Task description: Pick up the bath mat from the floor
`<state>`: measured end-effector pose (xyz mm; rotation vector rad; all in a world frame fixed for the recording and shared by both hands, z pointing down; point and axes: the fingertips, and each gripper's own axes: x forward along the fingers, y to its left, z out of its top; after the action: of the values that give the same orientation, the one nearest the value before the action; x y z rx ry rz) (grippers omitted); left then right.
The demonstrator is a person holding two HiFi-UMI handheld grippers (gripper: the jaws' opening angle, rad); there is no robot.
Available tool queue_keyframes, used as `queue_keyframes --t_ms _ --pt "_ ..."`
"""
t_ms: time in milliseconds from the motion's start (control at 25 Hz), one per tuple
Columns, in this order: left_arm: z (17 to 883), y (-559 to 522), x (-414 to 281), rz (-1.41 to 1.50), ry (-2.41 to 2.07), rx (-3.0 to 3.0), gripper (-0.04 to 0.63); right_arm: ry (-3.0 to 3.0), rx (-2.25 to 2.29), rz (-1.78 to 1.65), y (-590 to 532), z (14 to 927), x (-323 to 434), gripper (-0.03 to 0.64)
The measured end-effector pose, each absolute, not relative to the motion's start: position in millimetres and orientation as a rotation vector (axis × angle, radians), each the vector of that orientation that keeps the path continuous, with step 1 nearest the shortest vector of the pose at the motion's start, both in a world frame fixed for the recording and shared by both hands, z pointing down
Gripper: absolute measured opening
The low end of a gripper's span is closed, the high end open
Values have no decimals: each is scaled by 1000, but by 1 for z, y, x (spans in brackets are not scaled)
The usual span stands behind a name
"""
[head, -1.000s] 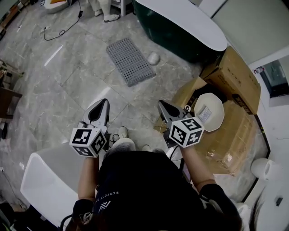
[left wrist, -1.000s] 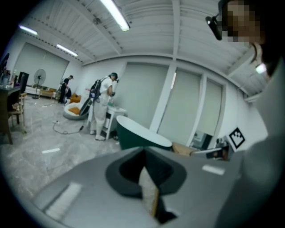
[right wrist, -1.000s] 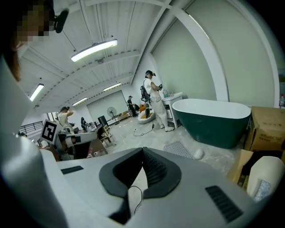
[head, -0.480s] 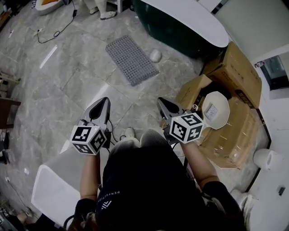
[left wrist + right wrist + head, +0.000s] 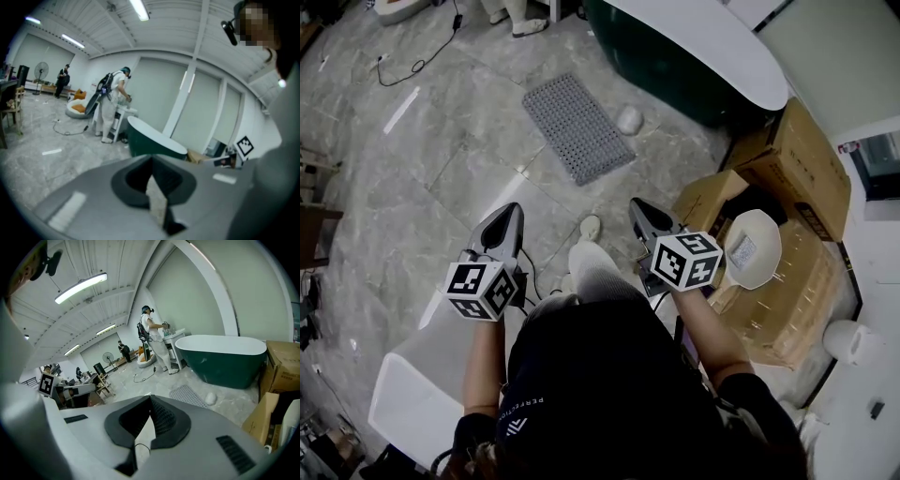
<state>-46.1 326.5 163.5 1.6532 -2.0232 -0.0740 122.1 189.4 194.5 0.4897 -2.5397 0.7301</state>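
Lying on floor by tub: bath mat | left claw, right claw closed empty

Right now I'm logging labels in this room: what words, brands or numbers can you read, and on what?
"PERFECTION": small white print on the person's dark shirt; the last letters are unsure.
White dish: its grey label is too small to read.
Left gripper and right gripper: the cubes carry square markers only, no letters.
Nothing else is readable.
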Motion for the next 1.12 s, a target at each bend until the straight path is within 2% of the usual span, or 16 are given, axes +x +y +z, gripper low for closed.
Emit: queue_keyframes --t_ms 480,1120 --pt "179 208 -97 -20 -2027 1665 6 -2487 529 792 76 229 76 -5" --pt "230 97 -109 137 -1843 1750 6 -2361 677 941 12 295 78 8"
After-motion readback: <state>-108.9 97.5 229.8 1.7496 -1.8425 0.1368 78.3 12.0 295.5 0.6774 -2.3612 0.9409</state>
